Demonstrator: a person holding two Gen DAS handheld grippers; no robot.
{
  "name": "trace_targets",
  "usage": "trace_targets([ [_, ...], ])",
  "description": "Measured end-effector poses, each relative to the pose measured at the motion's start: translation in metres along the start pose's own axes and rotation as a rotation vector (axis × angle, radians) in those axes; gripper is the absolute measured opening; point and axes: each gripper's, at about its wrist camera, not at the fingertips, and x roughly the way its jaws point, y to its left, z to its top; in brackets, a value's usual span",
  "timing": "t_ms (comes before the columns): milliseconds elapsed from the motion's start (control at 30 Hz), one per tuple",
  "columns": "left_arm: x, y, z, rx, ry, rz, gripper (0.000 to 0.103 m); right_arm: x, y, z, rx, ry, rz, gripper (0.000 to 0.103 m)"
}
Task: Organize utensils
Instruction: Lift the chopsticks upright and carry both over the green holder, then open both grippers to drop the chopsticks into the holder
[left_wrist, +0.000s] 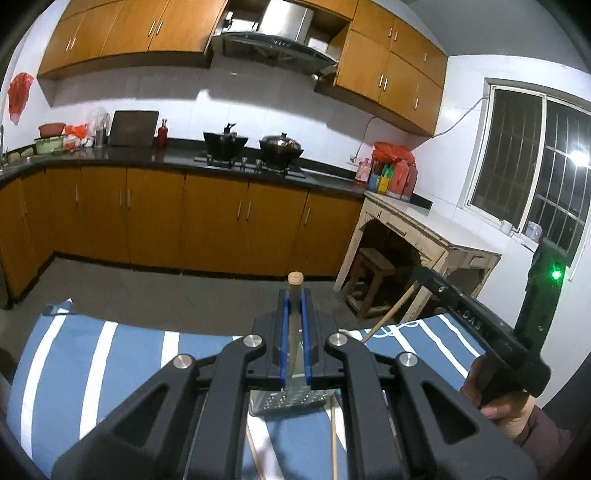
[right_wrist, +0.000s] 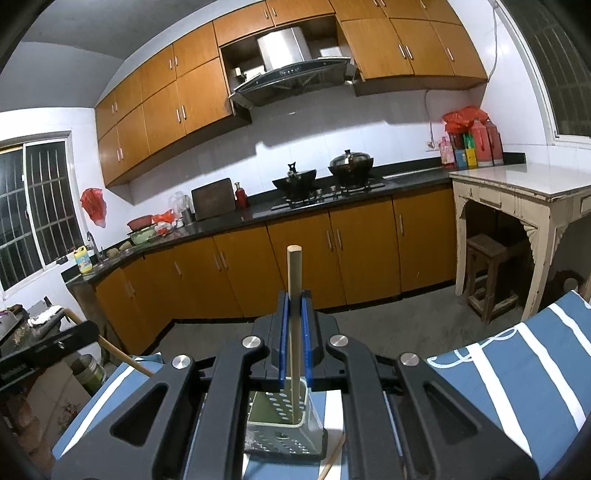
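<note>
My left gripper is shut on a wooden utensil handle held upright above a perforated holder on the blue striped cloth. My right gripper is shut on a thin wooden stick whose lower end reaches into the perforated utensil holder. The right gripper's body and its stick show at right in the left wrist view. More wooden sticks lie beside the holder.
A blue white-striped cloth covers the table. Beyond are the kitchen counter with stove and pots, orange cabinets, a cream side table with a stool under it, and grey floor.
</note>
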Motion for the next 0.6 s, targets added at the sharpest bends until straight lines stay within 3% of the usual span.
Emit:
trace_targets([
  [133, 0.005, 0.005, -0.006, -0.006, 0.022, 0.011, 0.008, -0.001, -0.002, -0.002, -0.001, 0.007, -0.004, 0.009],
  [167, 0.005, 0.006, -0.006, -0.009, 0.023, 0.015, 0.008, -0.002, -0.002, -0.002, 0.002, 0.009, -0.006, 0.015],
  [267, 0.001, 0.012, -0.01, -0.019, 0.025, 0.027, 0.014, -0.007, -0.005, -0.003, 0.01, -0.006, -0.016, 0.045],
  [600, -0.03, 0.02, -0.013, -0.048, -0.029, 0.062, 0.034, -0.045, -0.012, -0.006, 0.001, -0.026, -0.05, 0.047],
])
